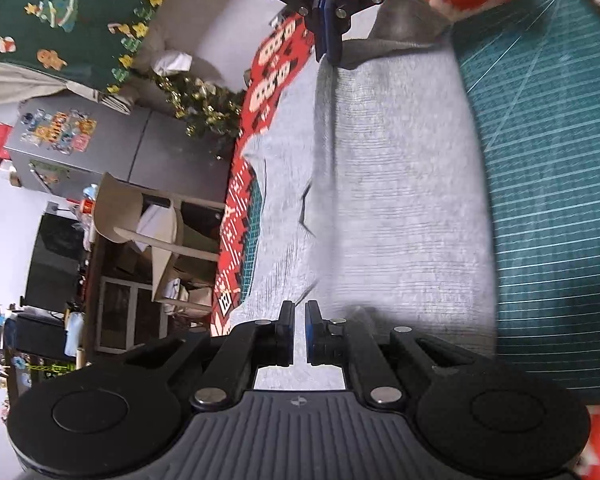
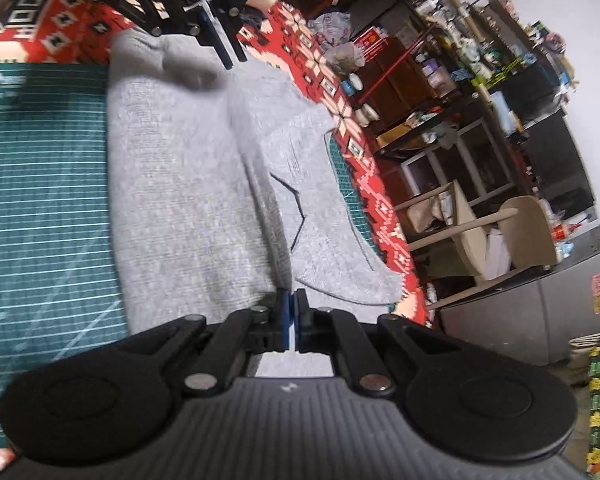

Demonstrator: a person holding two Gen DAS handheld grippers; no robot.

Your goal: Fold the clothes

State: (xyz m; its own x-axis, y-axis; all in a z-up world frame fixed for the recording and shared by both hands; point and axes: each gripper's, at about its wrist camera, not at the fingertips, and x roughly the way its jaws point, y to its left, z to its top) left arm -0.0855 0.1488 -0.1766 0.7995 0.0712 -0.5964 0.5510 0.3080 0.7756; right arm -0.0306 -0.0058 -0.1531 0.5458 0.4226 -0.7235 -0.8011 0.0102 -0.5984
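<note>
Left wrist alone shows the green banner (image 1: 60, 20) beyond the grey garment (image 1: 380, 200).

**Knit cloth, matt plastic, gridded mat**

The grey garment (image 1: 400, 200) is soft ribbed knit cloth, matt and slightly fuzzy. Beneath it lies a teal cutting mat (image 1: 548, 168), smooth, printed with a fine pale grid. The red patterned tablecloth (image 2: 384, 216) looks like woven or printed fabric. The left gripper (image 1: 299, 320) and the right gripper (image 2: 292, 308) are matt black plastic with shiny metal pins and blue pads. The refrigerator (image 1: 100, 148) has a smooth grey metallic finish.
</note>
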